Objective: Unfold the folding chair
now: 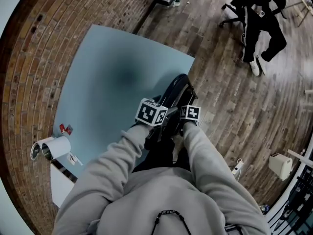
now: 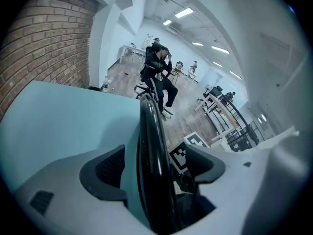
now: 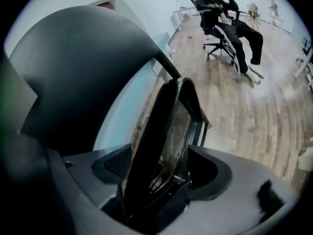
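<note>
A black folding chair (image 1: 177, 93) stands folded and upright at the right edge of a pale blue mat (image 1: 112, 67). Both grippers reach down onto its top end. In the head view my left gripper (image 1: 152, 124) is on its left side and my right gripper (image 1: 186, 121) on its right, their fingertips hidden by the marker cubes. In the left gripper view the chair's glossy tube (image 2: 151, 146) runs between the jaws of my left gripper (image 2: 156, 165), with gaps to both pads. In the right gripper view the folded frame (image 3: 166, 116) stands between the wide jaws of my right gripper (image 3: 164, 168).
The mat lies on brick paving (image 1: 29, 58) beside wooden floor (image 1: 230, 106). A person sits on an office chair (image 1: 259, 28) at the far right. Two white rolls (image 1: 51, 148) lie at the mat's near left corner. A white box (image 1: 279, 165) stands at the right.
</note>
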Motion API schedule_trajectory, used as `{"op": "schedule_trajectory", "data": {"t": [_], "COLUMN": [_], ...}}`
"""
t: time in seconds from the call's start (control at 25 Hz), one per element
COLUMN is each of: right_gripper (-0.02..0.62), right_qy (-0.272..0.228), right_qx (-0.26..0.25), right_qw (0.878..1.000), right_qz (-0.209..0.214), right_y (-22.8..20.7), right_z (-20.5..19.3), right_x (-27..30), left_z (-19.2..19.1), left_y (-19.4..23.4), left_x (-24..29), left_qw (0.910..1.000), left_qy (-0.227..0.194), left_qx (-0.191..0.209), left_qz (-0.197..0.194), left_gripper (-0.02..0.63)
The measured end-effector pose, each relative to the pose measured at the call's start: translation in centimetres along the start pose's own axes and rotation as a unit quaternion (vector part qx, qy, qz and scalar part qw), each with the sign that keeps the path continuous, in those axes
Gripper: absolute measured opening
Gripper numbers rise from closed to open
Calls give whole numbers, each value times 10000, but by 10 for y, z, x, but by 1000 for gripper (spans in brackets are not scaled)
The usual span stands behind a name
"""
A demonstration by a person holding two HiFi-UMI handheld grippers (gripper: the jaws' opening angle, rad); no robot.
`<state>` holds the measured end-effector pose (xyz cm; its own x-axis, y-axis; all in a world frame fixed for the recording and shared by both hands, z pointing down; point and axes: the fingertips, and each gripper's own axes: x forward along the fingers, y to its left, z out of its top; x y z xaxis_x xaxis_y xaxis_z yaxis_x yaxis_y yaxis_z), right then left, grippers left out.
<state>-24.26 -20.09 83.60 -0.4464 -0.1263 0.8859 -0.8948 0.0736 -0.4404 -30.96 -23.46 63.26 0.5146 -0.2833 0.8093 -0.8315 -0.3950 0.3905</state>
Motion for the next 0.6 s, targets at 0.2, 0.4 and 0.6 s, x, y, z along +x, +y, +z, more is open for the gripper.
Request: {"op": "schedule_trajectory", "data": {"t": [0.2,0.4,0.6], "right_gripper": [347,230,184], "right_qy": [24,357,316], "right_qx": [59,225,215], "right_qw": [10000,9988,9992], "right_qz": [-24,235,155], "right_y": [1,19,7], "right_z": [-2,-14,-17], "right_x": [42,59,57], "left_z": [-1,0,-1], "left_y": [-16,4,-8], "left_x": [13,13,16], "left_qw": [9974,9968,9968], "left_qy": [500,684,698], "left_qx": [145,-332,-364], "left_qz": [-503,-233,-151], "left_gripper": [284,104,86]}}
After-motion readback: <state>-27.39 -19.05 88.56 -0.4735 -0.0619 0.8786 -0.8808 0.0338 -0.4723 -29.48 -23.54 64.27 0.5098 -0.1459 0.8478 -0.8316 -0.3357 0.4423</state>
